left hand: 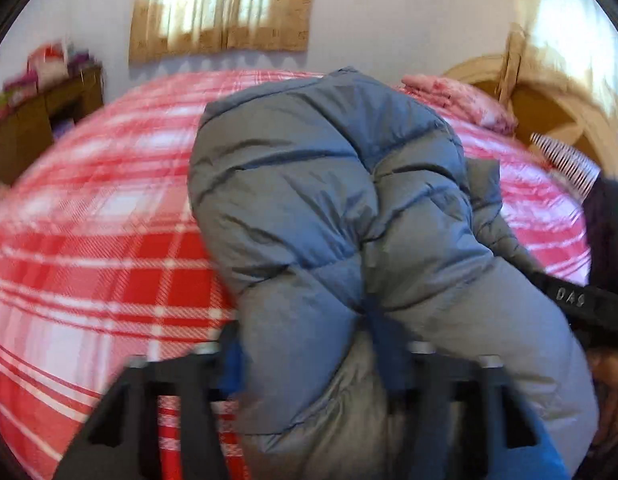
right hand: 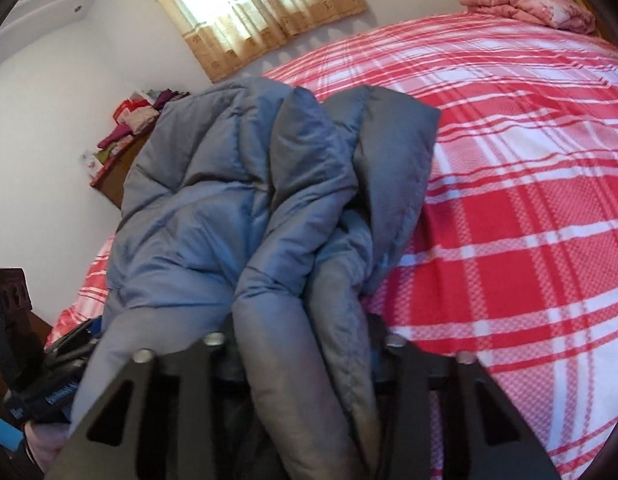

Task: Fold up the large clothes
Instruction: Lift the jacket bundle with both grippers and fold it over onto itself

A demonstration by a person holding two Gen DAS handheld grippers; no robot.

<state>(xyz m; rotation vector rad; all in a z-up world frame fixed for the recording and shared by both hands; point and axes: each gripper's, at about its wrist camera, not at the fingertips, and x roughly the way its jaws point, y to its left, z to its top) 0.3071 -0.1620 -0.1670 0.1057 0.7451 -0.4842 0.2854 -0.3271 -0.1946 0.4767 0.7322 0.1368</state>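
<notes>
Two claws are gripping one puffy grey-blue jacket [left hand: 333,208] at its near end, and the jacket is lying on a bed [left hand: 109,248] covered in red and white plaid. Its long axis is running from the claws away across the bed toward the far wall and the curtained window [left hand: 225,8], with the far end lying bunched and rounded on the bed. The left claw [left hand: 309,356] is standing partly closed, with a thick fold of the jacket filling the space between its fingers. The right claw [right hand: 301,340] is likewise partly closed, its fingers pressing on a bunched roll of fabric.

The jacket is looking quilted, with stitched seams crossing it, and it is lying doubled up in deep soft folds; in the right wrist view two or three padded ridges are running side by side.

Plenty of open plaid is lying to the jacket's left in the left wrist view and to its right in the right wrist view. A folded pink blanket [right hand: 529,2] is sitting well apart near the headboard [left hand: 549,112]. A wooden cabinet [left hand: 41,120] piled with clutter is standing against the wall beyond the bed's edge.
</notes>
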